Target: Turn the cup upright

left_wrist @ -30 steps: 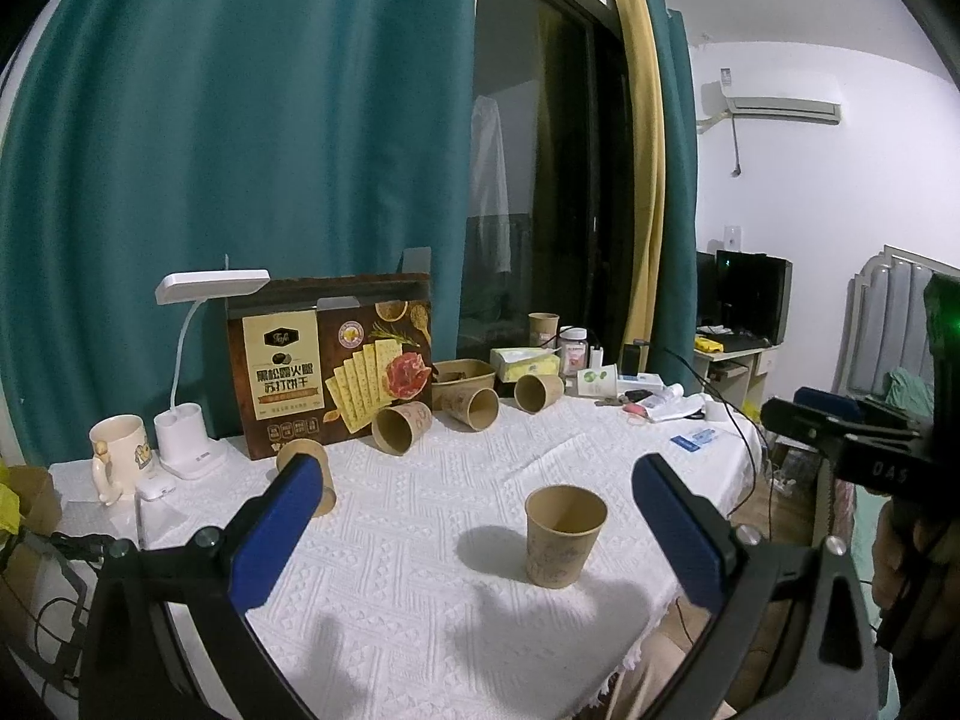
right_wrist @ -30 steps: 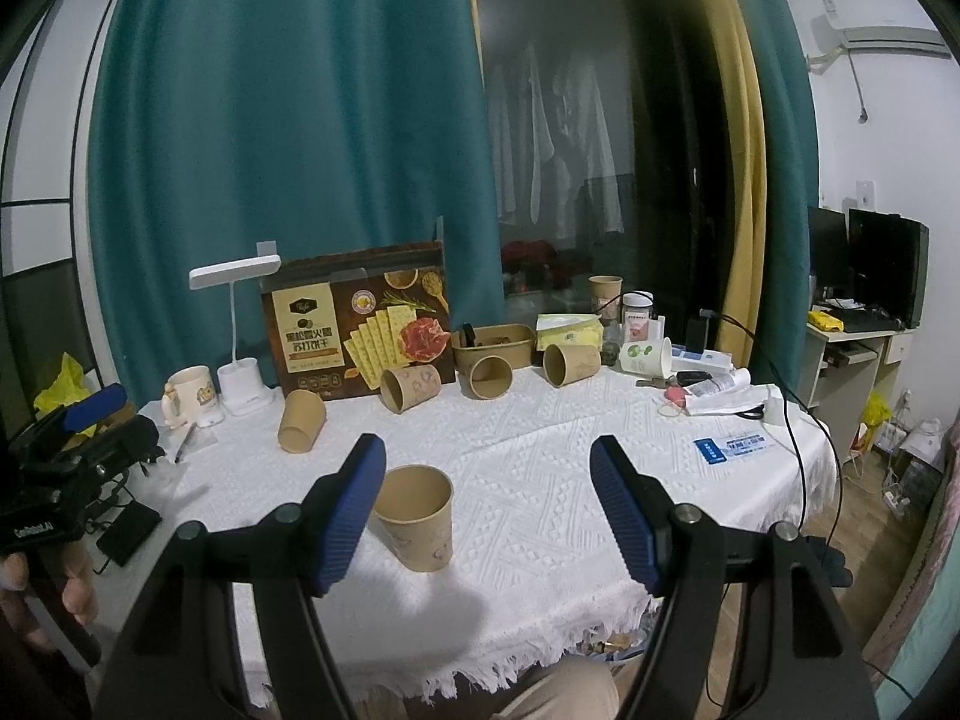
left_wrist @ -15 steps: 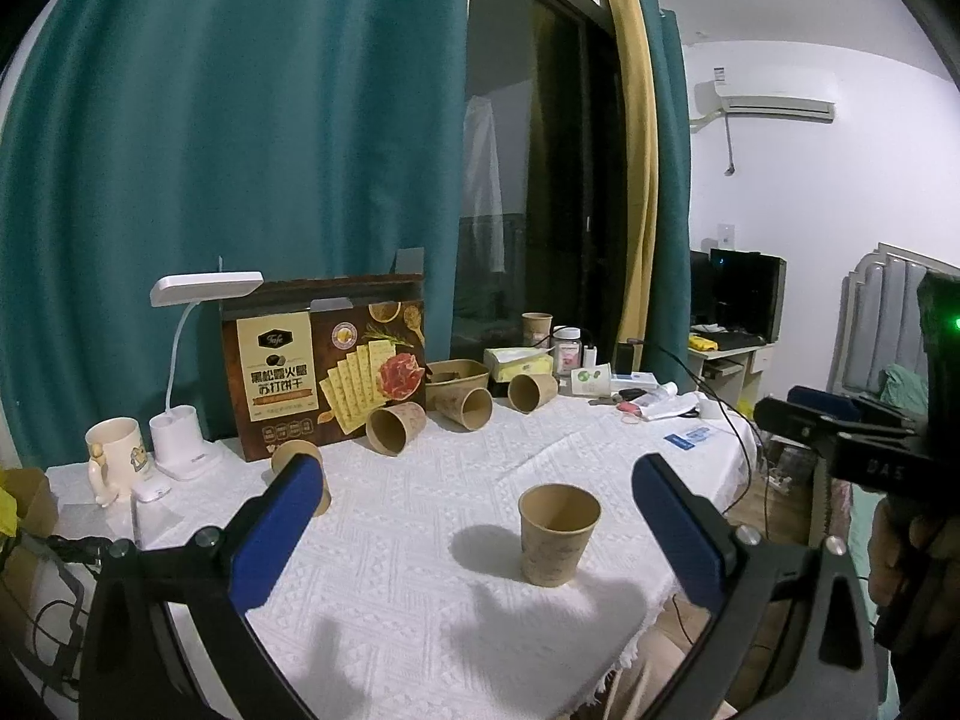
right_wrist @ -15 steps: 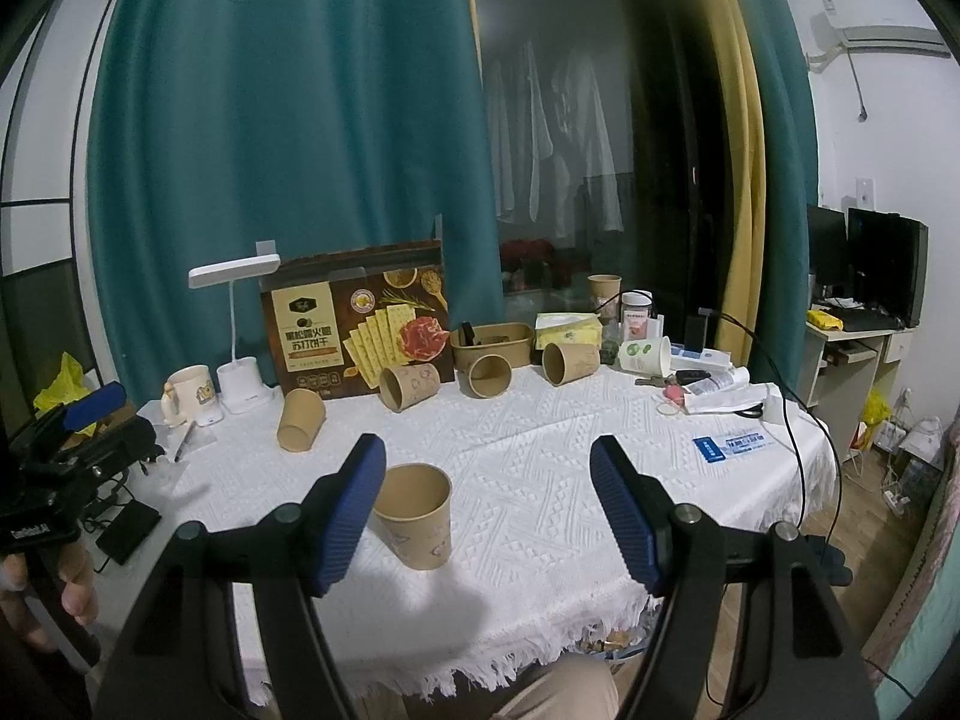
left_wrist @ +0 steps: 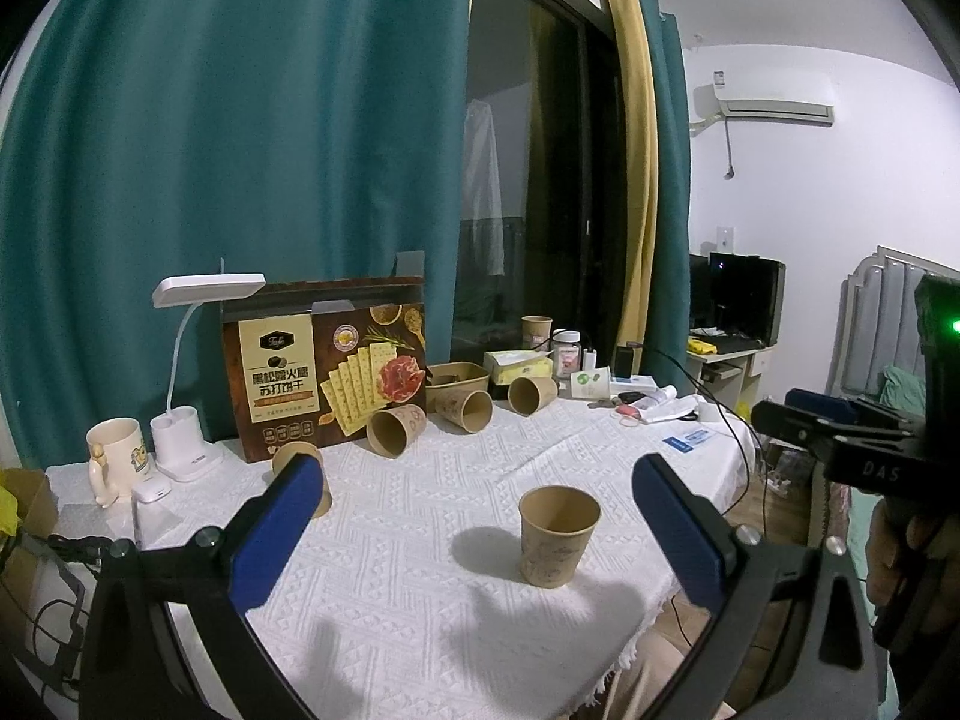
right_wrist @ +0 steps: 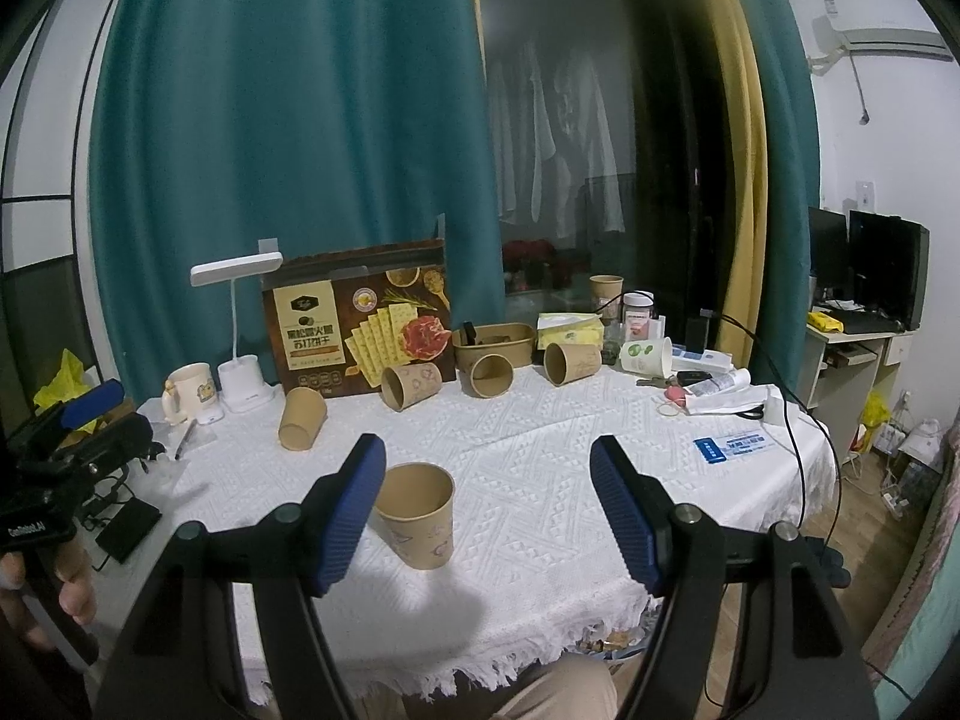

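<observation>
A brown paper cup [left_wrist: 558, 534] stands upright, mouth up, near the front of the white tablecloth [left_wrist: 420, 540]; it also shows in the right wrist view [right_wrist: 417, 516]. My left gripper [left_wrist: 474, 534] is open and empty, held back from the cup. My right gripper [right_wrist: 489, 516] is open and empty, the cup just beside its left finger. Three paper cups lie on their sides at the back [right_wrist: 411, 385] [right_wrist: 491, 375] [right_wrist: 570, 363]. Another lies tipped at the left [right_wrist: 302, 419].
A cracker box [right_wrist: 357, 324], desk lamp [right_wrist: 240, 384], mug [right_wrist: 191, 390], paper bowl [right_wrist: 493, 342], tissue box [right_wrist: 569, 330], jars and small clutter stand along the back and right. Cables and a phone [right_wrist: 126, 531] lie at the left edge. The table front edge is fringed.
Both grippers stay open and nearly still; the left view has drifted slightly. The upright cup has not moved.
</observation>
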A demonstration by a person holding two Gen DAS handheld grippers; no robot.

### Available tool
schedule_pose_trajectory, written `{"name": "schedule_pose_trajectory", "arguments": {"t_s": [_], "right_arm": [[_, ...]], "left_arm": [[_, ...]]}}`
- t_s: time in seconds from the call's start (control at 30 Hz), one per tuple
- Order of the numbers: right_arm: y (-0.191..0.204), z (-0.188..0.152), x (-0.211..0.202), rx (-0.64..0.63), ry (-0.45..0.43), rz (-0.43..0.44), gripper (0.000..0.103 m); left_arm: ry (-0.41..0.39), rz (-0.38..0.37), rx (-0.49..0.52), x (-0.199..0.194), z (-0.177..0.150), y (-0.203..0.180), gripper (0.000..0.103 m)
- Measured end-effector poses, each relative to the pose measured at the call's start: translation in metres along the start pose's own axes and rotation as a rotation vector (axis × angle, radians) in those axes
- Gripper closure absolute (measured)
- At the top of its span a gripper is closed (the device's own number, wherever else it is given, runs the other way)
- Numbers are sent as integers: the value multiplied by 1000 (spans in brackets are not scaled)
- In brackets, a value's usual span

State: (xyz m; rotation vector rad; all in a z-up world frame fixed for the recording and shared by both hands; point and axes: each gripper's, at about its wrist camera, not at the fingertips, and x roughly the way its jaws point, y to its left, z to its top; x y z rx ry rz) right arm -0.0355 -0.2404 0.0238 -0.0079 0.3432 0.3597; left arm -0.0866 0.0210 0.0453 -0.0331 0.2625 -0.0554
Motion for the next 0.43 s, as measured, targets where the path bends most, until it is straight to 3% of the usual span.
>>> {"name": "schedule_pose_trajectory", "arguments": {"t_s": [0.43], "right_arm": [[1, 1, 7, -20, 6, -13, 35]], "left_arm": [[2, 1, -1, 1, -1, 3, 0]]}}
